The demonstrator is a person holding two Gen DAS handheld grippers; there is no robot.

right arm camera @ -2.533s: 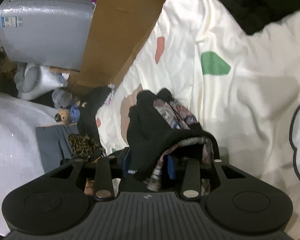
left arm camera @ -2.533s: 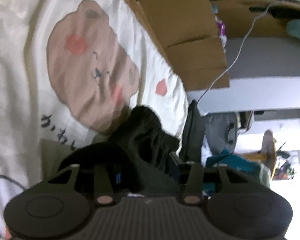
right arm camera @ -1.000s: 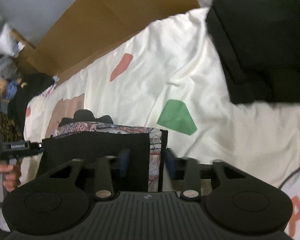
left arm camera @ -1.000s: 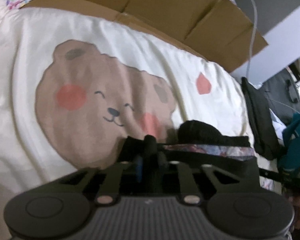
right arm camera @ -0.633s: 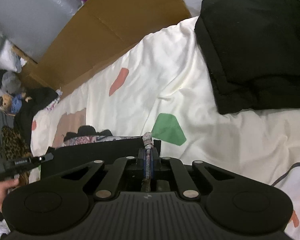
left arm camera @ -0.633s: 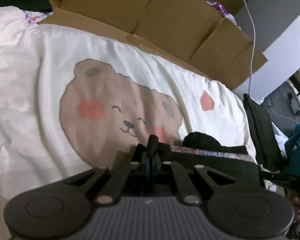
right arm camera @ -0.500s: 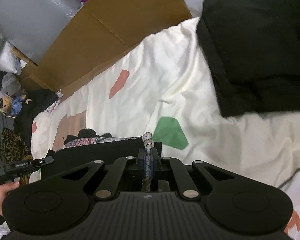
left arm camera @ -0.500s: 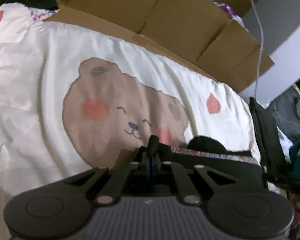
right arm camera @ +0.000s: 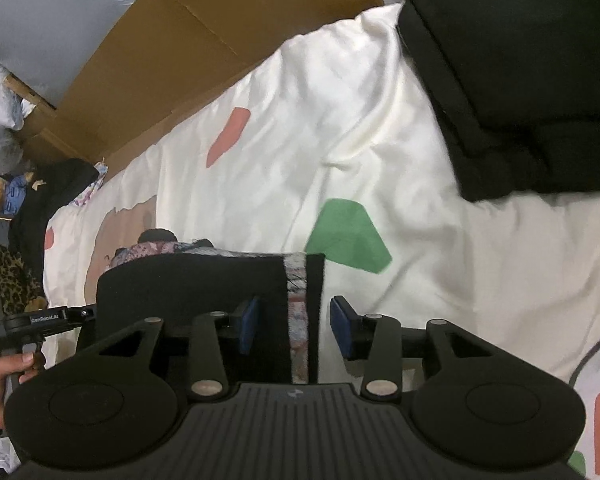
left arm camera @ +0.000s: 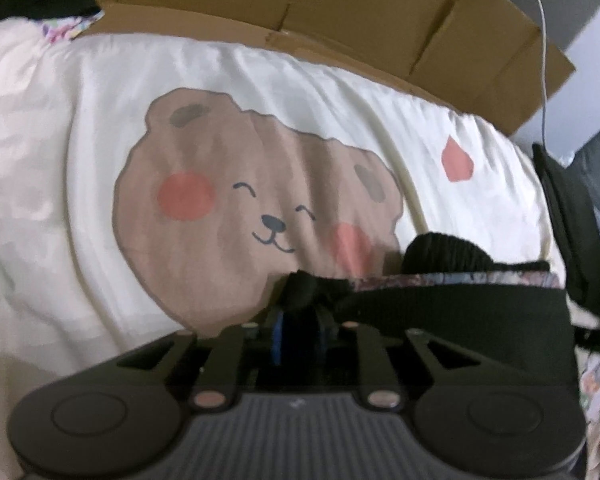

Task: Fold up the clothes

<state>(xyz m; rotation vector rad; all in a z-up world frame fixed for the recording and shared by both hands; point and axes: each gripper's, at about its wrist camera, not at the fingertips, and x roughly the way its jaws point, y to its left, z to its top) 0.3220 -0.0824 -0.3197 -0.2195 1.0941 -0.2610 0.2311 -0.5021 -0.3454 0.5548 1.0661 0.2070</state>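
Bed point(right arm camera: 380, 128) under cream bear-print cover; folded black pile point(right arm camera: 520, 80) at its far edge, done; black garment with patterned lining point(right arm camera: 204, 276) folded flat at the near edge, probably needing only stacking; right claw point(right arm camera: 294, 322) just spread, clear of its hem; left claw point(left arm camera: 300, 330) loosening, grip uncertain.

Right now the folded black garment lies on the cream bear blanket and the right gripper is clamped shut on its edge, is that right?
Not quite. The garment does lie on the blanket, but the right gripper is open: its jaws have just been opening, and the right wrist view shows both pads clear of the edge between them.
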